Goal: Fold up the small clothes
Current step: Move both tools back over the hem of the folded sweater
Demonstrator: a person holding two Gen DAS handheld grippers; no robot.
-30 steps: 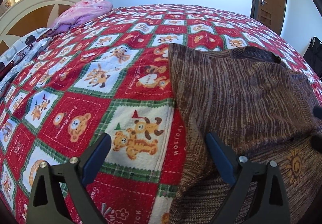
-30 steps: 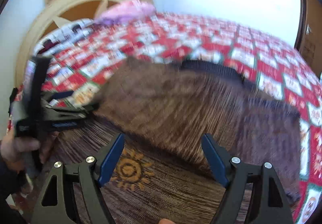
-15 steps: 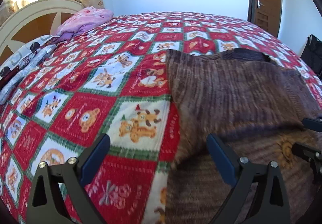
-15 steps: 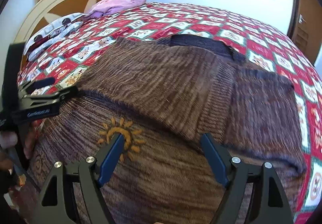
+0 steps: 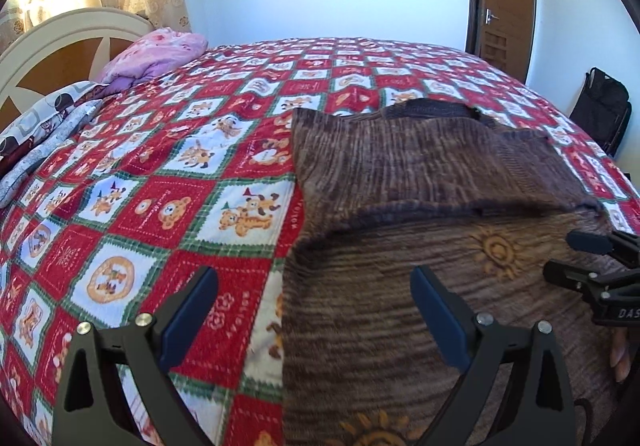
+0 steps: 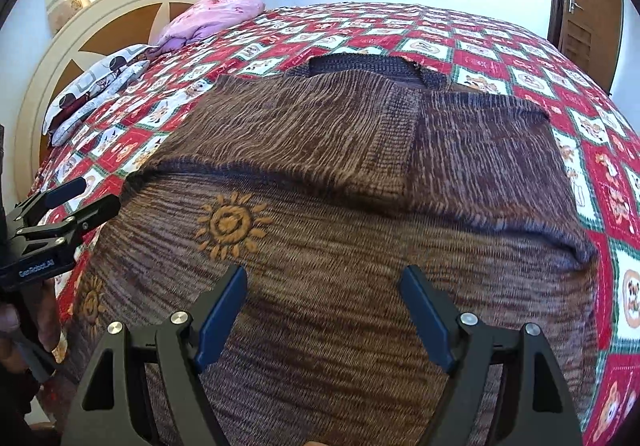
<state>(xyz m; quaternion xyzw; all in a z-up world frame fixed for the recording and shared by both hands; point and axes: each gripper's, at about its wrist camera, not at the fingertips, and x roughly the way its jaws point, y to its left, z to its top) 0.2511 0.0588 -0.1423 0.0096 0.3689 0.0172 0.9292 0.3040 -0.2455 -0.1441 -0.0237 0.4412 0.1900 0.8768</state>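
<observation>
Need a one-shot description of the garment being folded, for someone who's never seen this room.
Start at the bed with the red-and-white teddy-bear quilt. The brown knit sweater lies spread on its near side, under both open tongs, sleeves folded across the top. It is the only brown thing on the quilt and carries orange sun motifs, unlike the pink bedding by the headboard.

The bed [image 5: 168, 181] lies bare from 9 to 12 o'clock of the sweater [image 5: 420, 181]. A pink blanket [image 5: 156, 53] and a pillow [image 5: 44, 125] are piled far off at 10 o'clock by the headboard [image 5: 60, 41]. The right gripper [image 5: 576, 258] hangs at the sweater's 3 o'clock side.
</observation>
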